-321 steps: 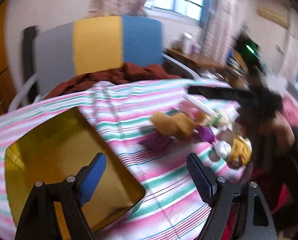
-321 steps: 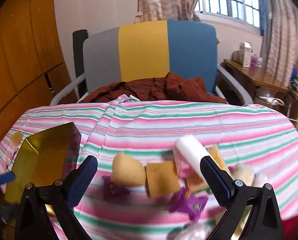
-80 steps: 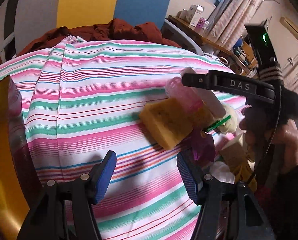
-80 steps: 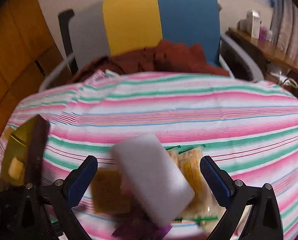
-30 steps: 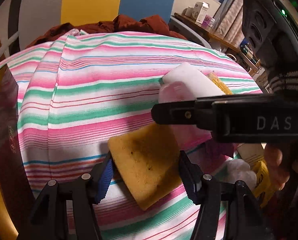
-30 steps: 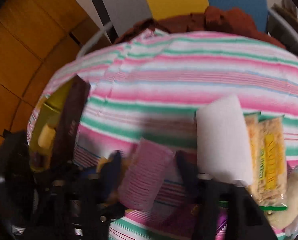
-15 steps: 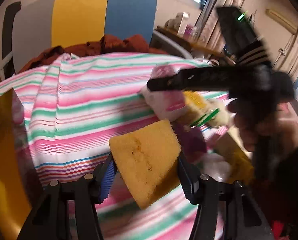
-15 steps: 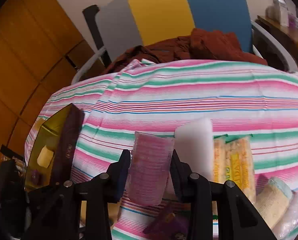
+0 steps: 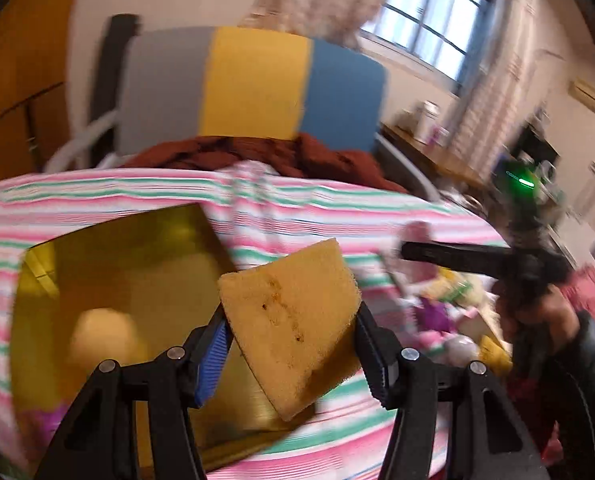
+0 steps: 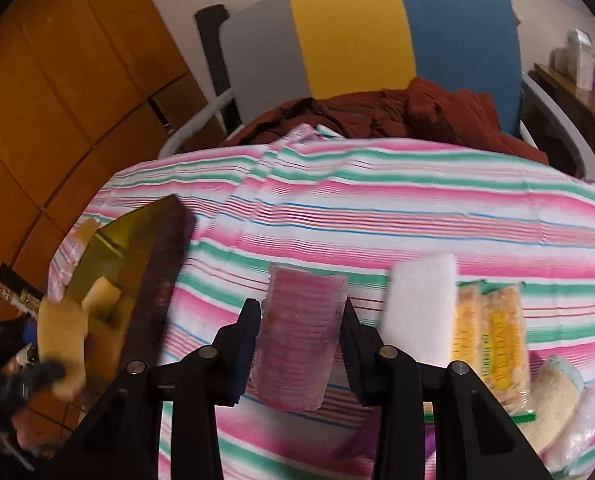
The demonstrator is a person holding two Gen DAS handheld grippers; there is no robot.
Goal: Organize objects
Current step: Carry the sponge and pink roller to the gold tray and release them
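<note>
Striped worktop (image 10: pixel 377 208) fills frame centre, wide bare cloth toward upper edge. Gold box (image 9: pixel 109 280) open at left, smaller sponge inside. Left tool (image 9: pixel 289 344) pinching yellow sponge (image 9: pixel 293 320), raised over box's right rim. Right tool (image 10: pixel 297 344) pinching pink ribbed container (image 10: pixel 297 336) lower centre; white foam block (image 10: pixel 421 312) just right, snack packs (image 10: pixel 493 340) at right edge.

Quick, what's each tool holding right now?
Left tool: closed on the yellow sponge.
Right tool: closed on the pink ridged plastic piece.
</note>
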